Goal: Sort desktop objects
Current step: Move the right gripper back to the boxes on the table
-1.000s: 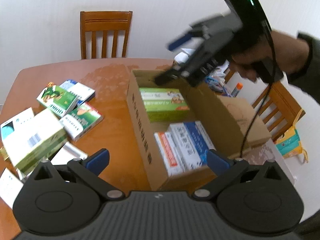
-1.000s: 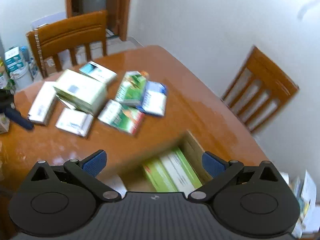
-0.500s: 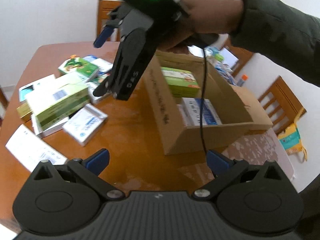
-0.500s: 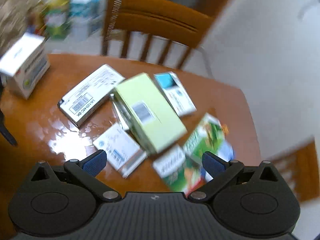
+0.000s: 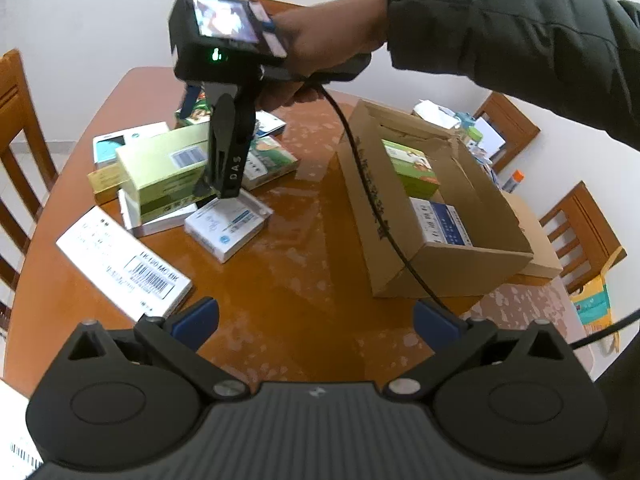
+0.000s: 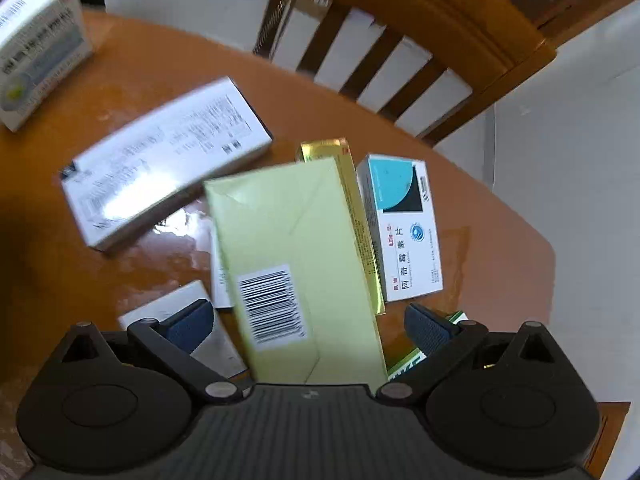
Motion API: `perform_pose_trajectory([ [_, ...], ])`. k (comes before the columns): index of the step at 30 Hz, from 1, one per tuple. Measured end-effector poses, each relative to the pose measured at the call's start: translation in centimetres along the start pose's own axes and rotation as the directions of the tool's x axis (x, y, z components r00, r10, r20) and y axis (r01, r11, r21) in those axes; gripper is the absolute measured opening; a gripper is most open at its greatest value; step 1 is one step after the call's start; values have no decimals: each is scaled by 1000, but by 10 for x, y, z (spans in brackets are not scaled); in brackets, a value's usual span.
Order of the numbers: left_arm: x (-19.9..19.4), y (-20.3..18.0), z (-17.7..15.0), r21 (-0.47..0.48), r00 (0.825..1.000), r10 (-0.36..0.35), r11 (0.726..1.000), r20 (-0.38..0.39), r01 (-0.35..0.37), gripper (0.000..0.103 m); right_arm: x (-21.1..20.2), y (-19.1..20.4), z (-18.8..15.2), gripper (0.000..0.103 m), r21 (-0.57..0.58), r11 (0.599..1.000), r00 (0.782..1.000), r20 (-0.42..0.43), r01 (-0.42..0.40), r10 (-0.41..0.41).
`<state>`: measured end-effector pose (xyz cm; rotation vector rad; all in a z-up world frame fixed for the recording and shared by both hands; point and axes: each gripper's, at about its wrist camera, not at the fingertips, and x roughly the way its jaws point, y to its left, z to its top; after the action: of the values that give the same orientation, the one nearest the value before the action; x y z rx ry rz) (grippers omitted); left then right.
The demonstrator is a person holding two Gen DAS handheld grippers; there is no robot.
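An open cardboard carton (image 5: 360, 188) stands on the brown table (image 5: 304, 280) and holds a green box (image 5: 412, 168) and a blue-and-white box (image 5: 444, 224). Left of it lies a pile of medicine boxes with a pale green box (image 5: 164, 172) (image 6: 296, 248) on top. My right gripper (image 5: 200, 146) (image 6: 309, 324), held by a hand (image 5: 320, 44), points down over the pile, open. Its fingers straddle the pale green box without visibly touching it. My left gripper (image 5: 315, 320) hovers open above bare table in front of the carton, holding nothing.
A long white barcode box (image 5: 124, 256) (image 6: 160, 168), a small white box (image 5: 228, 224), a gold box (image 6: 356, 216) and a teal-and-white box (image 6: 404, 228) surround the green one. Another white box (image 6: 36, 48) lies apart. Wooden chairs (image 5: 16, 140) (image 5: 580, 232) (image 6: 400, 52) ring the table.
The right gripper swung from above the carton over to the pile and came down around the pale green box. The left gripper drew back from the carton.
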<state>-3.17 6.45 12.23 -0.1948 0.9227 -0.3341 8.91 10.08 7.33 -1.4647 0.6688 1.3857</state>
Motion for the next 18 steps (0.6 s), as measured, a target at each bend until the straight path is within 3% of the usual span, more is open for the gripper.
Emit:
perform_pose_trajectory([
  [4, -4, 10, -2, -21, 1000, 9, 1000, 7, -9, 103, 2, 10, -3, 103, -26, 988, 987, -54, -152, 150],
  [7, -3, 16, -3, -44, 1000, -1, 999, 7, 1, 103, -15, 18, -9, 103, -98, 961, 966, -31, -258, 256],
  [11, -1, 18, 1, -38, 1000, -7, 999, 12, 7, 103, -23, -18, -8, 103, 58, 987, 986, 74, -151, 147],
  [14, -1, 23, 6, -40, 1000, -2, 999, 16, 3, 103, -22, -48, -4, 103, 178, 974, 979, 174, -140, 109],
  [18, 0, 32, 10, -67, 1000, 9, 998, 22, -7, 103, -10, -56, 7, 101, 126, 990, 977, 213, -59, 31],
])
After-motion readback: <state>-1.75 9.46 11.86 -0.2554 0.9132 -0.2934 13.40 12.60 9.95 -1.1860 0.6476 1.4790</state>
